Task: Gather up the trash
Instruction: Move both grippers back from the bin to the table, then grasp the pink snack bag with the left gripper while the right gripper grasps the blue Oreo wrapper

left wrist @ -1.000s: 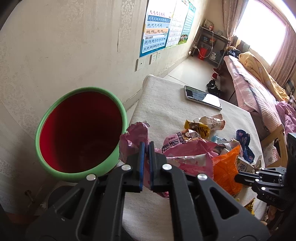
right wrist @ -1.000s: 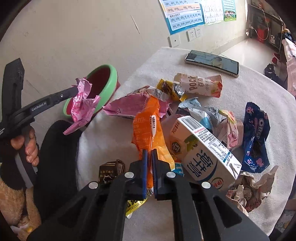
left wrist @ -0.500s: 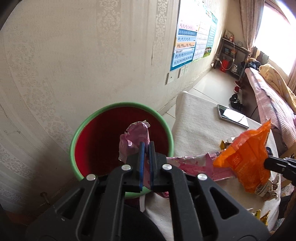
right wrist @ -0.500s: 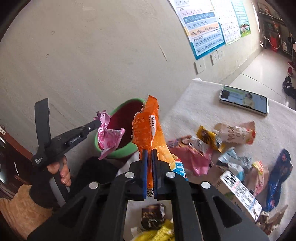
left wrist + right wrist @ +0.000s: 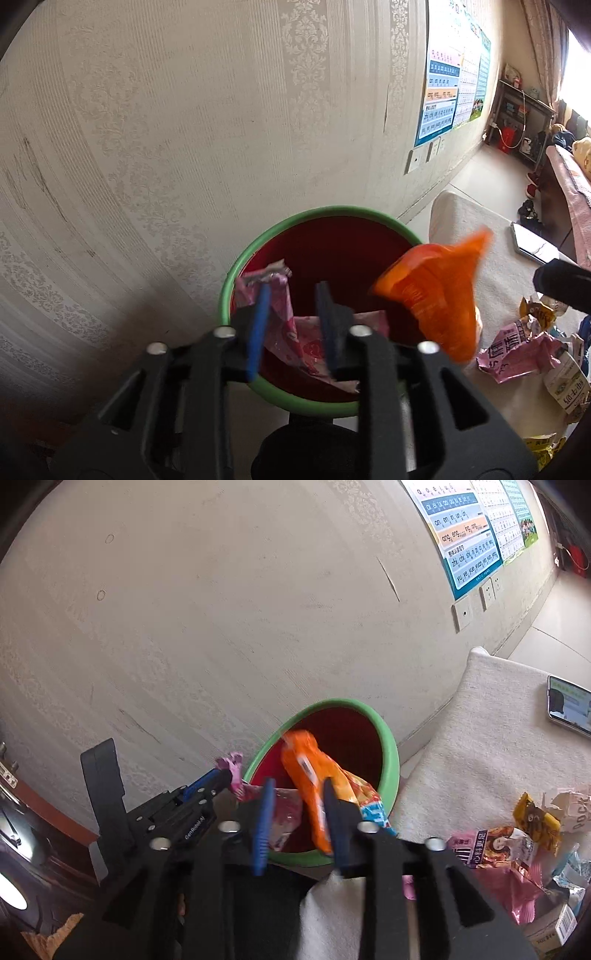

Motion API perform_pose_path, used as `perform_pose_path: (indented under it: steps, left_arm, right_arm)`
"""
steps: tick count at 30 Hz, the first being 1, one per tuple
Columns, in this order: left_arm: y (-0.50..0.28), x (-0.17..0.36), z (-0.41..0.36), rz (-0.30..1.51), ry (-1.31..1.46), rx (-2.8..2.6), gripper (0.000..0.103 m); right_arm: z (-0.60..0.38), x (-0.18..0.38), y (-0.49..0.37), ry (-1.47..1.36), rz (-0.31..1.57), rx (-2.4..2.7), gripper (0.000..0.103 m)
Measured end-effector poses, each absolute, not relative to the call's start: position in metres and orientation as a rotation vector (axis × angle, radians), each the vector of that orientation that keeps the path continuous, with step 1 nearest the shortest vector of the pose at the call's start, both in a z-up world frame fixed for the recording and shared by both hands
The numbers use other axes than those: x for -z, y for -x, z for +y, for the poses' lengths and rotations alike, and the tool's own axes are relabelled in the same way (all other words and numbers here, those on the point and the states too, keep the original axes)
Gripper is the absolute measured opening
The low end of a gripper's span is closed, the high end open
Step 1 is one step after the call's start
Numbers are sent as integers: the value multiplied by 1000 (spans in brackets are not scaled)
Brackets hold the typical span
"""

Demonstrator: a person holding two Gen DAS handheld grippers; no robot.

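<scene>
Orange wrapper point(image 5: 317, 786) and pink wrapper point(image 5: 284, 325), pinched a moment ago, now drop loose over the bin point(image 5: 258, 251) beside the table's point(image 5: 491, 738) corner, since left gripper point(image 5: 293, 325) and right gripper point(image 5: 297, 819) have both spread open, leaving more trash.

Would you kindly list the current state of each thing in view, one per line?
Left claw: open, over the bin mouth.
Right claw: open, just in front of the bin.
Pink wrapper: released, between the left claw's fingers, above the bin.
Orange wrapper: released, blurred, over the bin mouth.
Bin: upright, red inside, green rim.
Phone: flat on the table, screen lit.
Pink packet: crumpled, lying on the table.
</scene>
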State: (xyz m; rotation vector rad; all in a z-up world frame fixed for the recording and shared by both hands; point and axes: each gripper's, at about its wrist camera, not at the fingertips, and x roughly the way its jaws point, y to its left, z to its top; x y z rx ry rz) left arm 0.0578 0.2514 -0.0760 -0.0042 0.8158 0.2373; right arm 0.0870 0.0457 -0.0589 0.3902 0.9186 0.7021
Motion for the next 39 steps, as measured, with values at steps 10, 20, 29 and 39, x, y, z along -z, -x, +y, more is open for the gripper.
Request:
perform_pose_path:
  steps: [10,20,29,39]
  left_arm:
    - [-42,74,195,798,-41,-88,51]
    - [-36,102,67,872,-239,355,72]
    - [-62,133,27,926,-437,490,79]
    - [-87,163,15,1095,-443,591,82]
  right_arm:
    - [-59,54,-45,-272,921,-550,62]
    - [-157,91,-20,-314,990,-291,64]
    - [-173,93,-20,-346,977,-271,65]
    - [-186,93,-21,-396,972,-259,66]
